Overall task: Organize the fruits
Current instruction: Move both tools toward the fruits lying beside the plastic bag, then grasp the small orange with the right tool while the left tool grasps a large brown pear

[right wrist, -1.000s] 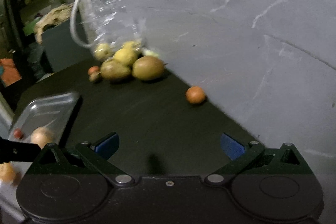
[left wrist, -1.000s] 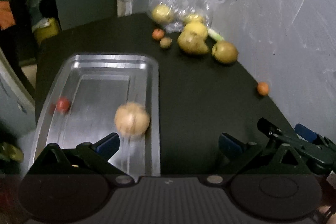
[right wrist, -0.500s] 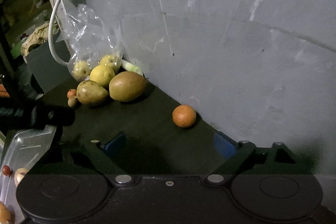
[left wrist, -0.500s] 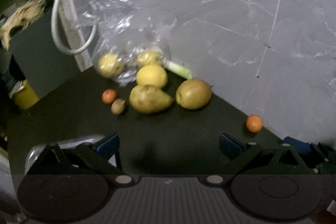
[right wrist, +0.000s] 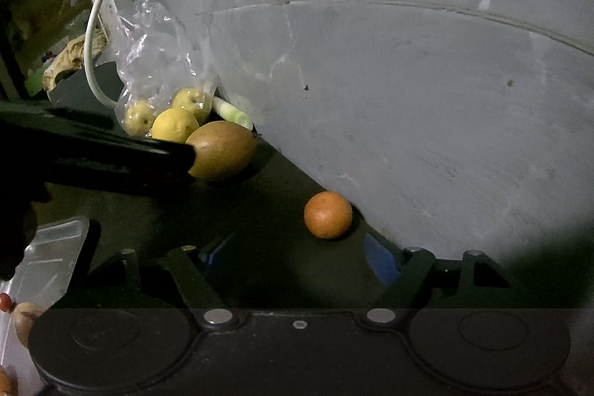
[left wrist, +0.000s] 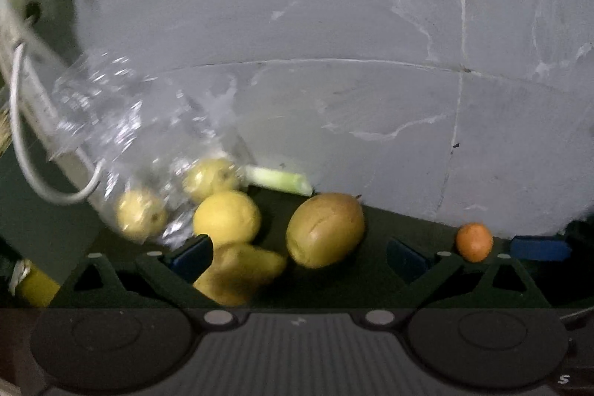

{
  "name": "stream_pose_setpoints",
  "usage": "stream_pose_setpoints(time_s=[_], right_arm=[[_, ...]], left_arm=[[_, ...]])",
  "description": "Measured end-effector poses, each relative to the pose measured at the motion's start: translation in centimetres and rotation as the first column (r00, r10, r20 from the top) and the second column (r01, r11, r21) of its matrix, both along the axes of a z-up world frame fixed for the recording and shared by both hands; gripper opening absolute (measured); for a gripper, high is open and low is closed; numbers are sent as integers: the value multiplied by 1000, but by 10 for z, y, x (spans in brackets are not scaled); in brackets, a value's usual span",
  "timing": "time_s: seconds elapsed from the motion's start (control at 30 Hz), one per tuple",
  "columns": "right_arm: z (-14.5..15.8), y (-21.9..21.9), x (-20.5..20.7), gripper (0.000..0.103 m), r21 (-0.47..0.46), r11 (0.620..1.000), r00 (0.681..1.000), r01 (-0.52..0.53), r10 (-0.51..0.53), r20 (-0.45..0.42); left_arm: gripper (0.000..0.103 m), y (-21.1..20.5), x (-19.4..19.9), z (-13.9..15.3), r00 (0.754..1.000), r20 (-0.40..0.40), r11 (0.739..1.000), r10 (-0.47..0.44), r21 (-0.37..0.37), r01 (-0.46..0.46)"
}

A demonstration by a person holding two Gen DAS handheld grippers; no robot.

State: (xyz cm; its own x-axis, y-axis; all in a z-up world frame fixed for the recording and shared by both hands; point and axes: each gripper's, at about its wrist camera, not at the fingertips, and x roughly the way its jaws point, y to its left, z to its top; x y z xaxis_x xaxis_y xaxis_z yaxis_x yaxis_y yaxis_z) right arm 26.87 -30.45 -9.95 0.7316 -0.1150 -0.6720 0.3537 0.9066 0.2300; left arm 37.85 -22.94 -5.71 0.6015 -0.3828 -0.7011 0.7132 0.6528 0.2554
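In the left wrist view my left gripper (left wrist: 297, 258) is open, close up to the fruit pile by the wall. A large brown-green oval fruit (left wrist: 325, 229) lies between its fingers, untouched. A pear (left wrist: 237, 277) sits against the left finger, with a lemon (left wrist: 226, 218) behind it. In the right wrist view my right gripper (right wrist: 297, 258) is open, and a small orange (right wrist: 327, 215) rests on the dark table just ahead between its fingers. The metal tray (right wrist: 55, 262) at the lower left holds a round tan fruit (right wrist: 24, 318) and a small red one (right wrist: 5, 301).
A clear plastic bag (right wrist: 159, 62) with two yellow fruits leans on the grey wall (right wrist: 408, 99). A pale green stalk (right wrist: 232, 114) lies beside it, and a white cable (right wrist: 91, 62) hangs behind. The left gripper's dark body (right wrist: 111, 158) crosses the right wrist view.
My left gripper has left the tray, where a fruit was rolling, and closed in on the fruit pile. The right gripper has advanced toward the orange. Both stayed open.
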Motion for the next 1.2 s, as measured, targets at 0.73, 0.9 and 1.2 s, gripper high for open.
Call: stream_pose_setpoints(time_s=[0.73,0.9,1.2], right_arm=[[-8,0,19,64,-23,998,998,58,-58,-15],[-8,0,18,60,-34,997,998,69,-70,-10],[-10,1,18,59,-47,997,998,56,-56,-3]], left_arm=[[91,-36,45,-39,995,-93,998,-20,62,26],[84,-42,49,-46,992,-121,997,-24,66,32],[81,-49,50,-53,988,-152,996,-31,84,44]])
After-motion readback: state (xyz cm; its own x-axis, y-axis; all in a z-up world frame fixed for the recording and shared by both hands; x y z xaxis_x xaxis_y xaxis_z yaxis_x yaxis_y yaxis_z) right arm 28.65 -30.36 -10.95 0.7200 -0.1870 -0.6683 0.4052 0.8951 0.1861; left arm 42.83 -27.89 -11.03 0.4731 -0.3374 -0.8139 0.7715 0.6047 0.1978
